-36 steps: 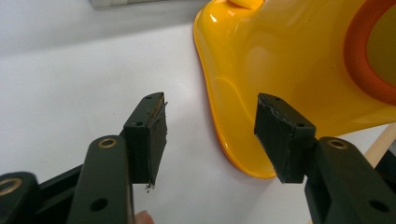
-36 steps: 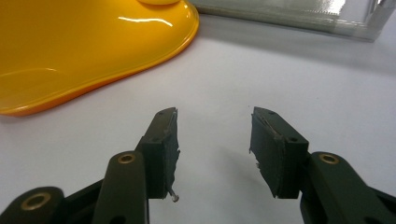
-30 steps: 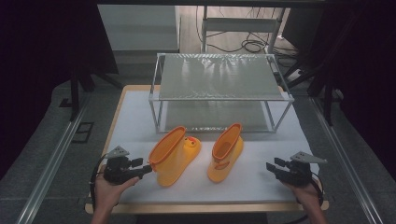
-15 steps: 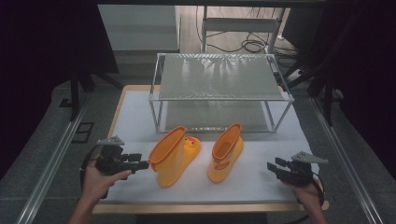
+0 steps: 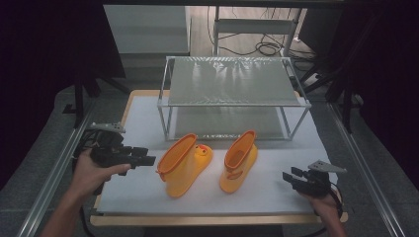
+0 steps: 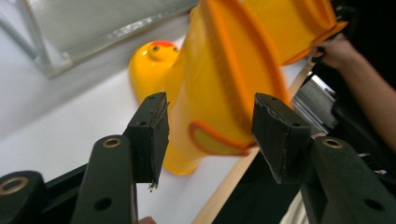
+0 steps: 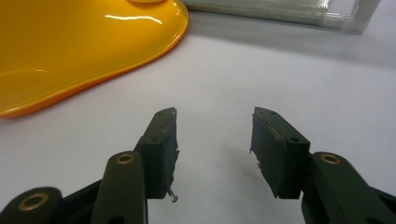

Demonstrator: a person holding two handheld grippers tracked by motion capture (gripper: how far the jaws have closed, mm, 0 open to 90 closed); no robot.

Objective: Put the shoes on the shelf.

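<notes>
Two orange-yellow rubber boots stand on the white mat [image 5: 148, 123]. The left boot [image 5: 184, 163] has a duck face on its toe; the right boot [image 5: 240, 160] stands beside it. My left gripper [image 5: 148, 160] hangs above the mat just left of the duck boot's rim, open and pointing at it. In the left gripper view the duck boot [image 6: 219, 79] shows between and beyond the open jaws of my left gripper [image 6: 210, 130], with no pad touching it. My right gripper [image 5: 289, 178] rests low at the right, open, with bare mat between the jaws of that right gripper [image 7: 215, 140] and the right boot's toe [image 7: 70, 46] ahead-left.
A two-tier metal shelf rack [image 5: 232, 81] with mesh decks stands behind the boots; its lower edge [image 7: 280, 11] shows in the right gripper view. The second boot [image 6: 299, 23] and the person's other hand [image 6: 336, 51] appear far off in the left gripper view. The table's wooden front edge [image 5: 212, 219] is near.
My left hand has lifted the left gripper off the mat, still pointing at the duck boot. The right gripper and both boots have kept still.
</notes>
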